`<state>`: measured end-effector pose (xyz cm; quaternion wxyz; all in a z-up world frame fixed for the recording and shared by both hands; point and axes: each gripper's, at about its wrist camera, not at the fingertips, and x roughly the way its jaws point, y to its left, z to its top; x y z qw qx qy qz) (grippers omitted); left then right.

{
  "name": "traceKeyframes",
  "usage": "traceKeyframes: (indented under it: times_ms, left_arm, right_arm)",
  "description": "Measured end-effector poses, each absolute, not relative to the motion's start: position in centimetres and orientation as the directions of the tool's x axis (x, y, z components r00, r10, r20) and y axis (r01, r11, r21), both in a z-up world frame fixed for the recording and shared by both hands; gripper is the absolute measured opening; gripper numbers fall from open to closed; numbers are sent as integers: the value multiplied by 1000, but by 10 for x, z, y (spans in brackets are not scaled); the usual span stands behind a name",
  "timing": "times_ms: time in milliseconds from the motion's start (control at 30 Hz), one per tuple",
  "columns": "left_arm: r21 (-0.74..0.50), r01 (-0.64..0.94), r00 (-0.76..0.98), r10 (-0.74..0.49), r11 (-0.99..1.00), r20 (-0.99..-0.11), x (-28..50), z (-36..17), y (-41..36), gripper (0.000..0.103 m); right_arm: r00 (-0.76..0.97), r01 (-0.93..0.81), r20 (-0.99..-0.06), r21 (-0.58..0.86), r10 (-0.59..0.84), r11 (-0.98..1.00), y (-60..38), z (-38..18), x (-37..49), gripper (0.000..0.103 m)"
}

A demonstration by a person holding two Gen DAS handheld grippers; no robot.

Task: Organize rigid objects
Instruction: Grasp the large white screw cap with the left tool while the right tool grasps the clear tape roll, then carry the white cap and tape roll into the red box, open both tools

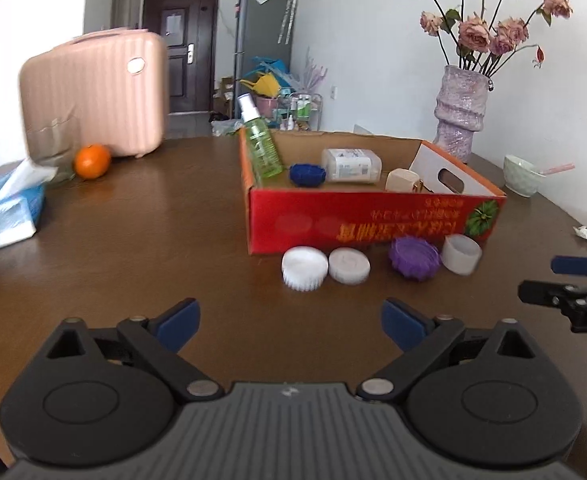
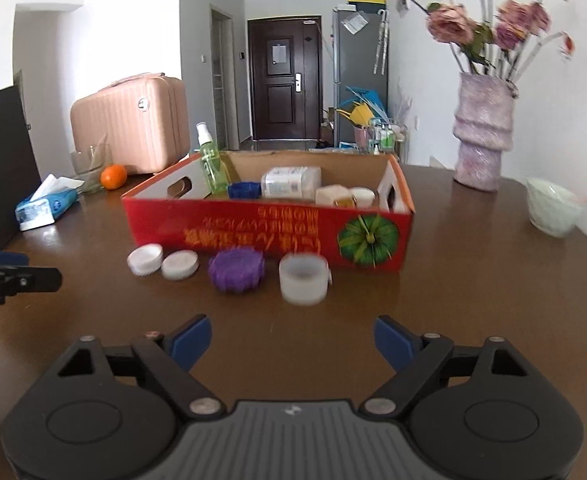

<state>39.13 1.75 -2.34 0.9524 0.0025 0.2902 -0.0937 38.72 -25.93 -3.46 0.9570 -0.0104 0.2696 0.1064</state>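
Closest to the lens, the left tool (image 1: 290, 326) hangs released over the brown worktop (image 1: 133, 264), its blue pads spread wide with nothing between them. Ahead of it and a little to its right, four small pieces sit in a row along the near wall of the red cardboard box (image 1: 373, 226): a ribbed white cap (image 1: 304, 269), touching or almost touching a smooth white cap (image 1: 349, 266), then a purple ridged lid (image 1: 414, 258), then a hollow white ring (image 1: 460, 254). Inside the box, from left to right, a green spray bottle (image 1: 262, 146) leans against the left wall, a blue ridged lid (image 1: 307, 175) lies beside a clear bottle on its side (image 1: 351, 165), and a cream plug (image 1: 402, 180) rests near the right wall. Far off to the left of this tool are a tissue pack (image 1: 7, 216), an orange (image 1: 92, 161) and a pink suitcase (image 1: 93, 96); to the right stand a vase of dried roses (image 1: 459, 114) and a pale bowl (image 1: 523, 176).

The right tool (image 2: 293, 342) is likewise released and holds nothing. The hollow ring lies almost straight ahead of it, the purple lid and both white caps ahead to its left.
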Motion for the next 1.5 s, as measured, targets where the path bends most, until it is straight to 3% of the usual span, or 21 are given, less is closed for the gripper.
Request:
traceKeyframes:
  times_ms: [333, 500, 800, 1267, 1500]
  left_arm:
    - [-116, 171, 734, -205, 978, -647, 476, -56, 6, 60]
    - [-110, 182, 744, -210, 977, -634, 484, -59, 3, 41]
    - [-111, 175, 770, -206, 978, -603, 452, -44, 3, 40]
    - [-205, 105, 794, -206, 973, -572, 321, -9, 20, 41]
    - [-192, 125, 848, -206, 973, -489, 264, 21, 18, 41]
  right_arm:
    - [792, -239, -572, 28, 211, 971, -245, -55, 468, 68]
    - [774, -242, -590, 60, 230, 968, -247, -64, 477, 42]
    - [788, -248, -566, 70, 243, 966, -251, -54, 457, 42]
    - [815, -215, -508, 181, 279, 960, -270, -30, 316, 42]
    - [861, -208, -441, 148, 253, 967, -277, -9, 255, 42]
